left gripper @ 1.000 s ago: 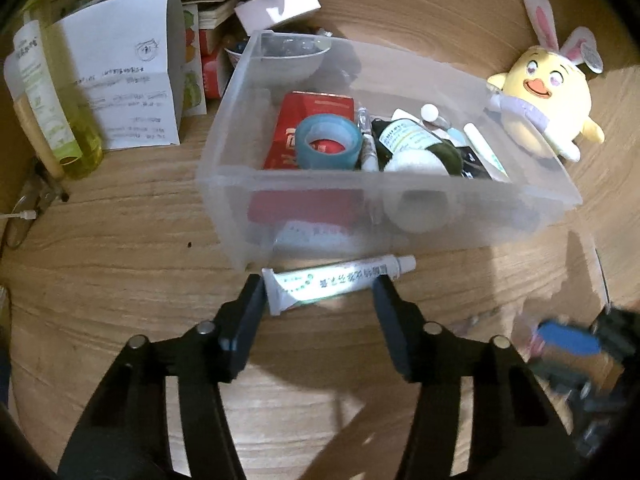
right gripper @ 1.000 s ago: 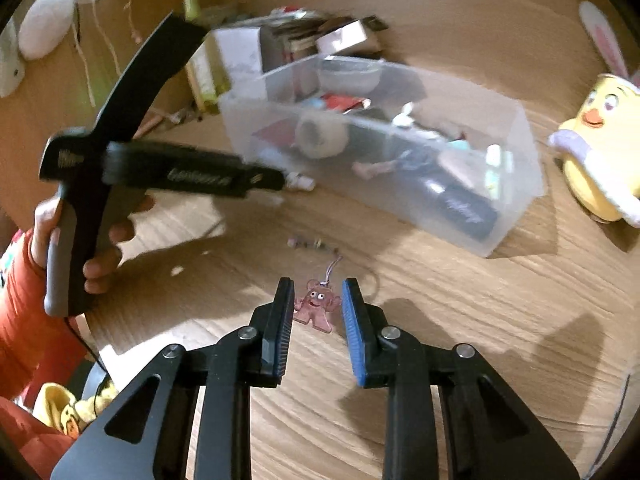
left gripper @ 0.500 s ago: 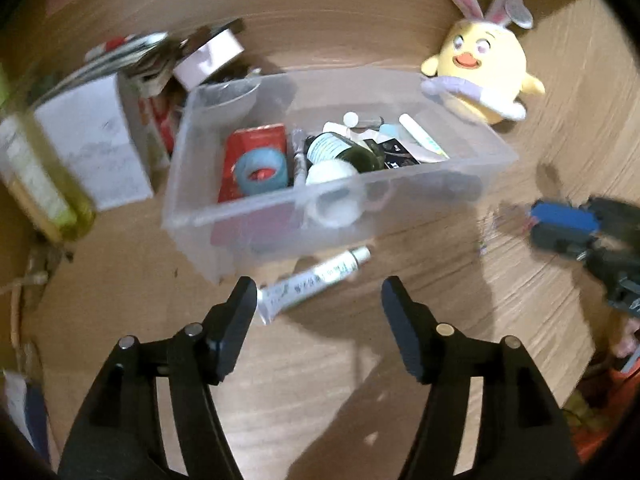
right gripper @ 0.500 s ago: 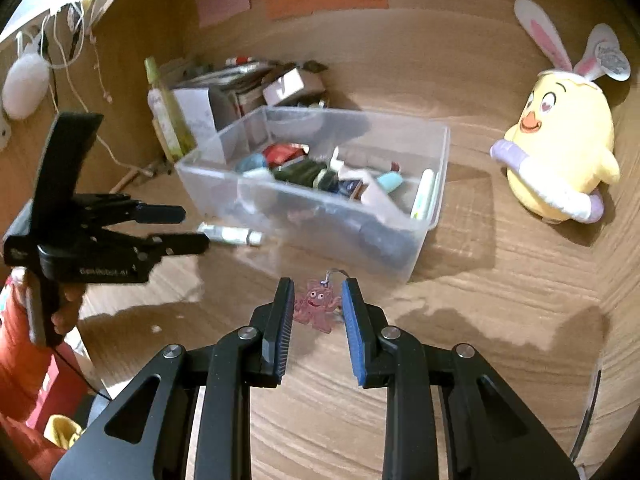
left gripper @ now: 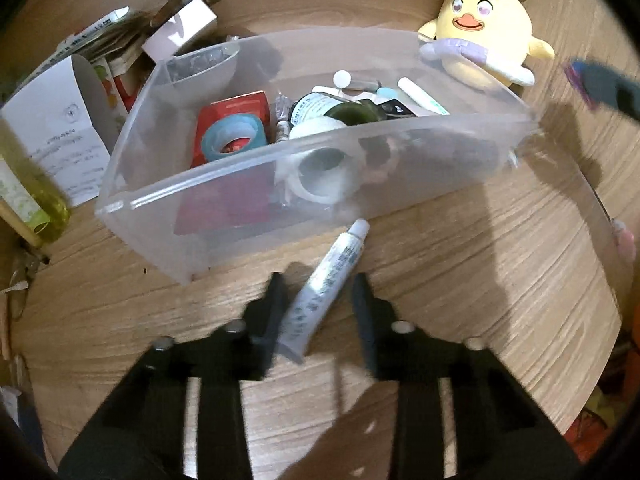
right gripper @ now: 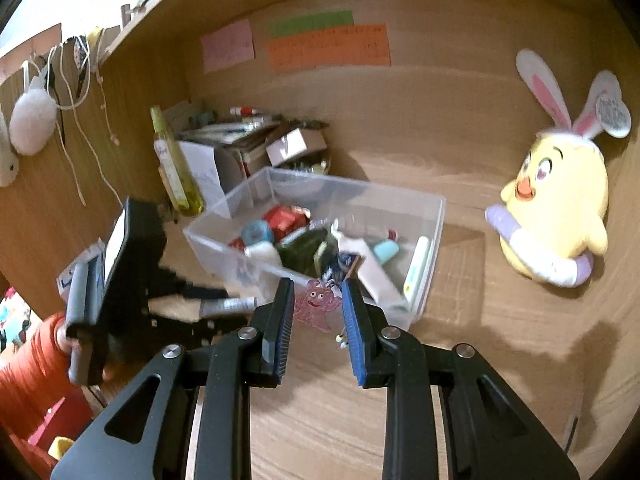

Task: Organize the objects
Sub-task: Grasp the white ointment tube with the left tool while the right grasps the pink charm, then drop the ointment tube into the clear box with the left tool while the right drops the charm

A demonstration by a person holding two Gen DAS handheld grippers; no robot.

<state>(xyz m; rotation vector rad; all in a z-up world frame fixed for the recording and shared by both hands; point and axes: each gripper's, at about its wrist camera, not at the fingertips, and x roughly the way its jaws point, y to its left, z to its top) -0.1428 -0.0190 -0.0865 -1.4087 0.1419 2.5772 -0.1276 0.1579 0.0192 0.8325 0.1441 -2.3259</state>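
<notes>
A white ointment tube (left gripper: pixel 326 280) lies on the wooden desk just in front of a clear plastic bin (left gripper: pixel 240 172). It points lengthwise between the fingers of my left gripper (left gripper: pixel 318 280). The jaws are closing; the left finger is at the tube's crimped end and the right finger stands apart from it. The bin holds a blue tape roll (left gripper: pixel 234 140), a white tape roll (left gripper: pixel 320 168), a red box and other small items. My right gripper (right gripper: pixel 316 288) is shut on a flat pink character charm (right gripper: pixel 316 306), held in the air in front of the bin (right gripper: pixel 436 216).
A yellow plush chick (right gripper: pixel 556 200) with rabbit ears sits right of the bin. A yellow bottle (left gripper: pixel 24 196), a white paper box (left gripper: pixel 60 128) and stacked books crowd the back left. A hand in an orange sleeve (right gripper: pixel 32 356) holds the left gripper.
The left gripper's jaws have narrowed and rolled, so the tube now lies lengthwise between them. The right gripper has risen off the desk with the pink charm, towards the bin.
</notes>
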